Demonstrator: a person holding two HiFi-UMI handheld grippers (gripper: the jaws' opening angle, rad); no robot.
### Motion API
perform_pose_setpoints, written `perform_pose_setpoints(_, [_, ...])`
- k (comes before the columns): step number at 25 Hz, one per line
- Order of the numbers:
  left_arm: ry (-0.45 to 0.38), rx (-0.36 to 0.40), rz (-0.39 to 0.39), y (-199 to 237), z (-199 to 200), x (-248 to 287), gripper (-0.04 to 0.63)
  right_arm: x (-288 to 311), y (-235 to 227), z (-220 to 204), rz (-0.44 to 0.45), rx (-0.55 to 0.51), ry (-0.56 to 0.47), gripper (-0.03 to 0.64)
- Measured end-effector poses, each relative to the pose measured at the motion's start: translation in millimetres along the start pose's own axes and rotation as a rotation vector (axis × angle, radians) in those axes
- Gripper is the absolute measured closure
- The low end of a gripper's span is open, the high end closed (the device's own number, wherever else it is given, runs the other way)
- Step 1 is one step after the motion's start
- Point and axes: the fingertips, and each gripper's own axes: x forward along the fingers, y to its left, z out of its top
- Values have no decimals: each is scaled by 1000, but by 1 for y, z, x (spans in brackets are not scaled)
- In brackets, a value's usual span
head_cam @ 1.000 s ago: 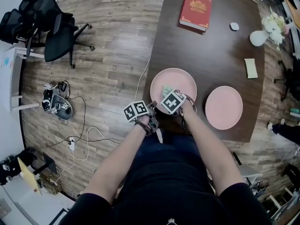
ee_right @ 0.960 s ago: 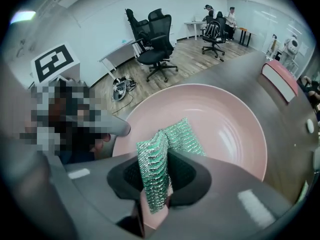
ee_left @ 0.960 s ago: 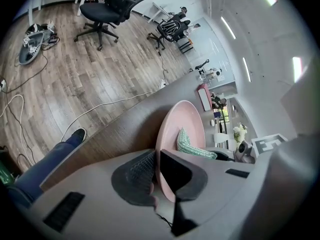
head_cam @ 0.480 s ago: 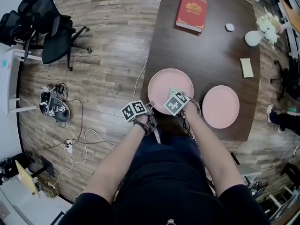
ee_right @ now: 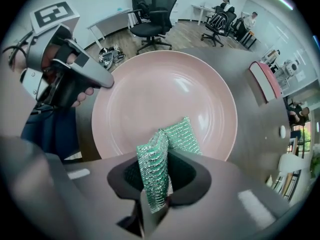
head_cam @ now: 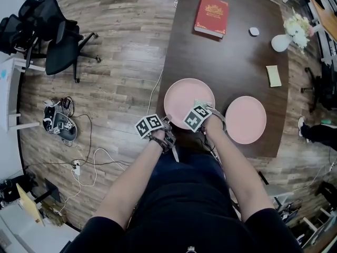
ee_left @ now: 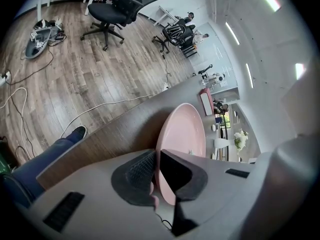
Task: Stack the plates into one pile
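Two pink plates lie side by side on the dark table, the left plate (head_cam: 184, 96) and the right plate (head_cam: 245, 119). My left gripper (head_cam: 167, 122) is shut on the left plate's near-left rim. In the left gripper view the left gripper (ee_left: 156, 156) pinches the left plate (ee_left: 186, 129) at its edge. My right gripper (head_cam: 201, 109) hangs over the same plate's near right part, shut on a folded green sponge (head_cam: 197, 104). In the right gripper view the green sponge (ee_right: 159, 159) sticks out of the right gripper (ee_right: 160, 176) above the left plate (ee_right: 165, 91), with the left gripper (ee_right: 67, 76) at its rim.
A red book (head_cam: 211, 16), a small white object (head_cam: 254, 31), a white vase with flowers (head_cam: 281, 41) and a pale notepad (head_cam: 274, 76) lie at the table's far side. Office chairs (head_cam: 50, 30) and cables (head_cam: 79, 157) occupy the wooden floor to the left.
My right gripper has slid with the sponge across the left plate toward its near right side. The left gripper keeps its hold on the rim and has not moved.
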Motion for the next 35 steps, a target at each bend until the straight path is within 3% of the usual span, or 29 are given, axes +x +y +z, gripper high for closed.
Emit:
perform_pose_setpoints(8, [-5,12,6,1,-1,1,569,2,-6,-7,-102,-115,60,529])
perform_pose_setpoints(19, [2,28,20,0,0,1,569,-2,-5,-3,-94,-103,-59,529])
perform_pose_setpoints(24, [2,64,29,-1,2,-1,566,-12,-2,6,-58,-36,-169,529])
perform_pose_setpoints(28, [7,133,32,-8,2,-8,531,-27,-5,12,-48,48,-265,529])
perform_pose_setpoints(35, [20,235,48,-19,4,-32,525,-58,-12,16,-13,202,-424,529])
